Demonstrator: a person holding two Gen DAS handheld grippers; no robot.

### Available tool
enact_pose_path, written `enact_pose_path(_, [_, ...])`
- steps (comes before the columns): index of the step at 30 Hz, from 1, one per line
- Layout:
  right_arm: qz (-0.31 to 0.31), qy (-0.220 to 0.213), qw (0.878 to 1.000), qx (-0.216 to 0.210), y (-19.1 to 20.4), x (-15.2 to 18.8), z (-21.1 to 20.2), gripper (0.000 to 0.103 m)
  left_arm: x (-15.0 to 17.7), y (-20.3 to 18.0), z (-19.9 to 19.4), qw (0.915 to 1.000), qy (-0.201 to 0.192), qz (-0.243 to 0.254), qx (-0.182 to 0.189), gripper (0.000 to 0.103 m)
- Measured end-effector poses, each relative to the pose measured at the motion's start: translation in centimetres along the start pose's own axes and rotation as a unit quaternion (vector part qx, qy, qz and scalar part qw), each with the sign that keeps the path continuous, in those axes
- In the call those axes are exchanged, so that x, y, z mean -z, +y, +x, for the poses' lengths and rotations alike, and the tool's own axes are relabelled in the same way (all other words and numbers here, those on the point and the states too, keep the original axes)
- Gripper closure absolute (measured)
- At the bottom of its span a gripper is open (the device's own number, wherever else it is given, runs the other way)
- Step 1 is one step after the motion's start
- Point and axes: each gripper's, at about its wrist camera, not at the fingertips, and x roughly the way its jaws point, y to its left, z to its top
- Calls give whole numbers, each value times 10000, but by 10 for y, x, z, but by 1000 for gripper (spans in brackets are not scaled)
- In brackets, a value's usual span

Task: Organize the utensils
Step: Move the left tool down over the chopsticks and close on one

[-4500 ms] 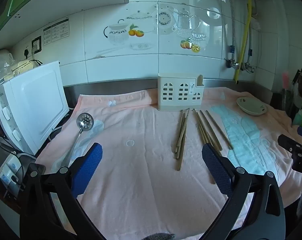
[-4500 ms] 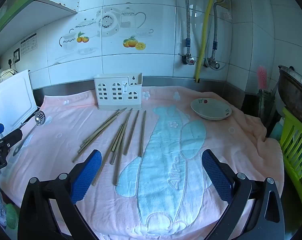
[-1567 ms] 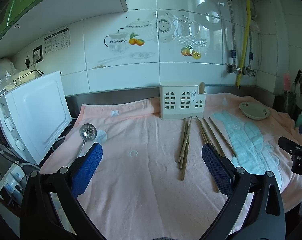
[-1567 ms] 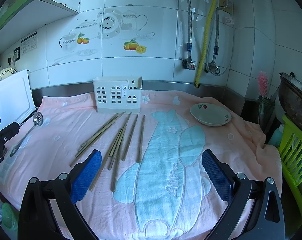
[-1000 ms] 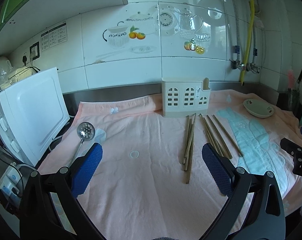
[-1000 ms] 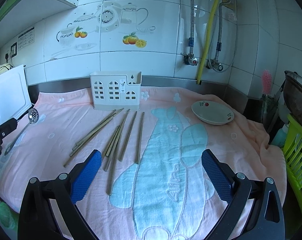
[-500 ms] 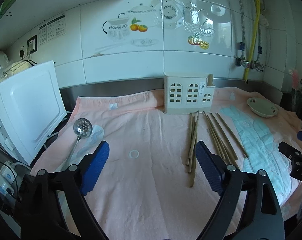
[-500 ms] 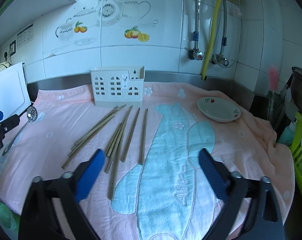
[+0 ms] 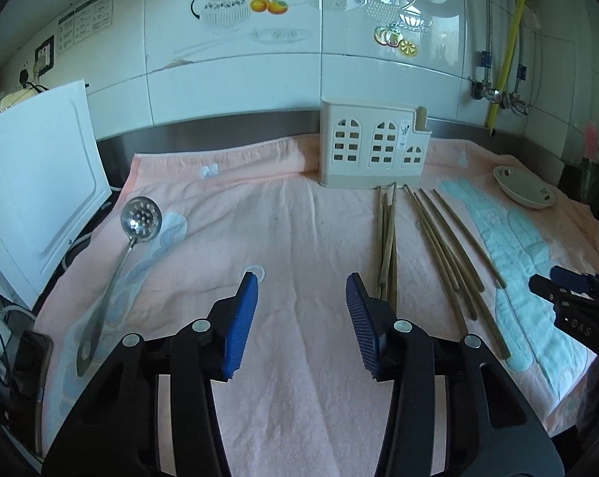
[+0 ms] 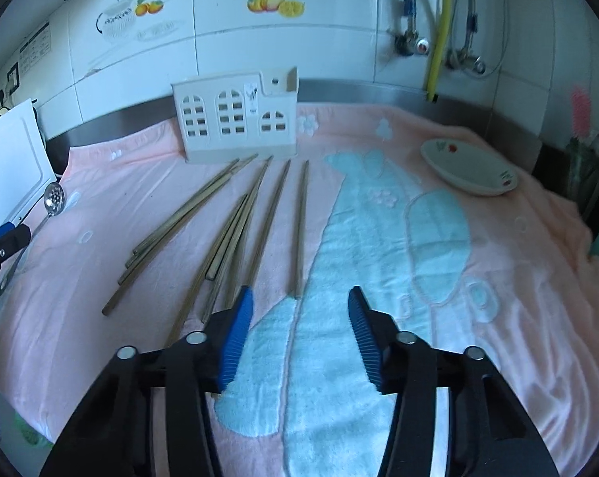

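Observation:
Several bamboo chopsticks lie spread on a pink towel in front of a cream house-shaped utensil holder. A slotted metal ladle lies at the towel's left. My left gripper is open and empty, hovering over the towel just left of the chopsticks. My right gripper is open and empty, just above the near ends of the chopsticks. The holder also shows in the right wrist view, and the ladle at far left.
A small ceramic dish sits at the towel's right. A white appliance stands at the left edge. The tiled wall with pipes is behind. The right gripper's tip shows in the left wrist view.
Both grippers' jaws have narrowed from wide open to a smaller gap. Both have moved forward and lower toward the chopsticks.

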Motion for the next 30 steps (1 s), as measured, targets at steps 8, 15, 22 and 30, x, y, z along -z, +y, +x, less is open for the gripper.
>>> enact_pose_path(8, [-66, 369, 9991, -219, 8, -10, 37, 80, 5, -4, 13, 9996, 180, 115, 191, 66])
enact_pose_path(15, [-116, 519, 9985, -158, 7, -20, 56, 92, 3, -13, 24, 9987, 277, 205, 366, 66])
enact_pose_path(22, [-108, 683, 9976, -103, 5, -20, 71, 100, 1, -23, 31, 9976, 372, 259, 517, 66])
enact_pose_path(30, [-234, 610, 9978, 80, 7, -21, 75, 103, -3, -29, 44, 9955, 497, 307, 740, 66])
